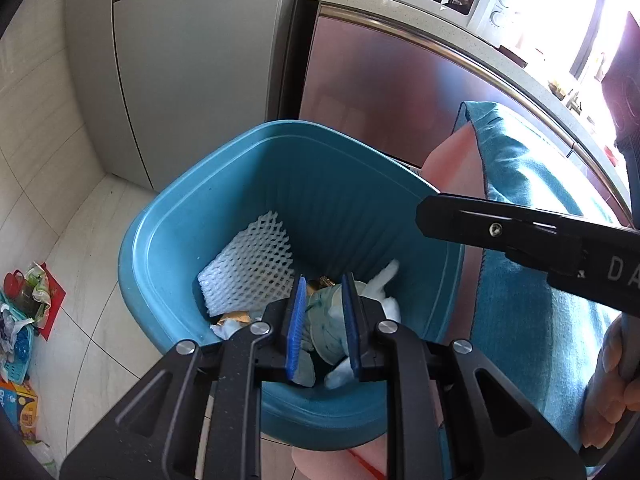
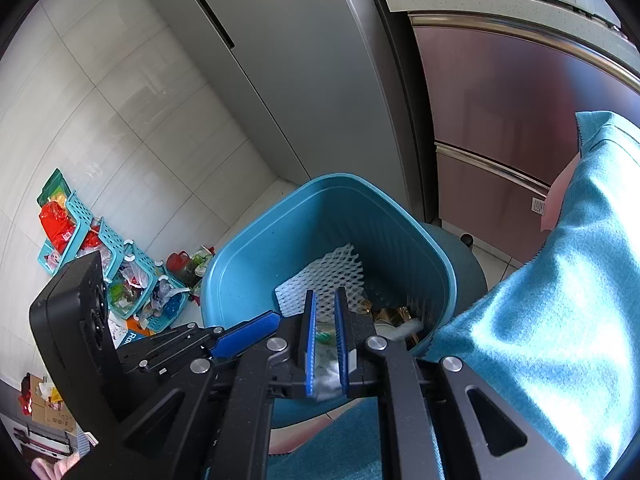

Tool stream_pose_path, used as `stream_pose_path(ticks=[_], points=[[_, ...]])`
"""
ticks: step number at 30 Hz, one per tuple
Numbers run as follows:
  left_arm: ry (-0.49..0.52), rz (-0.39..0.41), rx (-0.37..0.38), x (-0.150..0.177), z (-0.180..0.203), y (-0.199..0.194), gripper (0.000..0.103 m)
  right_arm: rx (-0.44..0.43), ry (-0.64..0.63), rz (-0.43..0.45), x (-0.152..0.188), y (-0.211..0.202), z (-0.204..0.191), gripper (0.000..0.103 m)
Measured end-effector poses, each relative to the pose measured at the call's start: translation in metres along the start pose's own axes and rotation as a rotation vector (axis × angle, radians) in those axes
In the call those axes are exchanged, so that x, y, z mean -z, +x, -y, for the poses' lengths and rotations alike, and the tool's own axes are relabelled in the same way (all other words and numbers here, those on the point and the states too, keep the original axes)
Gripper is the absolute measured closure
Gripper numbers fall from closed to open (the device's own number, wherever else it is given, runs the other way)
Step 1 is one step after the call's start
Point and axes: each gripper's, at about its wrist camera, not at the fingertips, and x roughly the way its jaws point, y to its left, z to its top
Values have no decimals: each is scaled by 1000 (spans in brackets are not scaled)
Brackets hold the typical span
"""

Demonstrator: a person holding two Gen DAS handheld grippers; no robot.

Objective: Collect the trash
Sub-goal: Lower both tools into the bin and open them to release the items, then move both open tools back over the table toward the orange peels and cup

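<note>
The pale tiled floor (image 2: pixel 132 136) carried a blue bin (image 2: pixel 248 264) and, beside it, teal baskets (image 2: pixel 120 264) of litter.

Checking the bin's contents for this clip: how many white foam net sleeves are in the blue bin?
1. The foam net leans against the left inner wall of the blue bin, above the other trash. More could be buried under the pile or behind the grippers.

Bright daylight, blown-out glare at the window (image 1: pixel 560 20), sharp focus, fisheye bending, dark vignetted corners

blue bin (image 1: pixel 168 240) (ribbed), white net (image 1: pixel 248 264) — lattice-patterned
</note>
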Motion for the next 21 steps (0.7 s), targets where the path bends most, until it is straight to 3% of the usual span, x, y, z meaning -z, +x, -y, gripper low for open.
stream_pose_path(ticks=[5,10,18,21], points=[[-6,3,0,2,-2,-1,79,-4,7,8,1,-1,1,94],[11,46,-17,5,0,-16,64,-12,17,24,4,-6,4,92],[56,157,-45,10,9,-61,37,5,-30,111,20,-41,0,68],[81,197,-47,13,18,-78,29,17,-55,160,31,-64,1,64]])
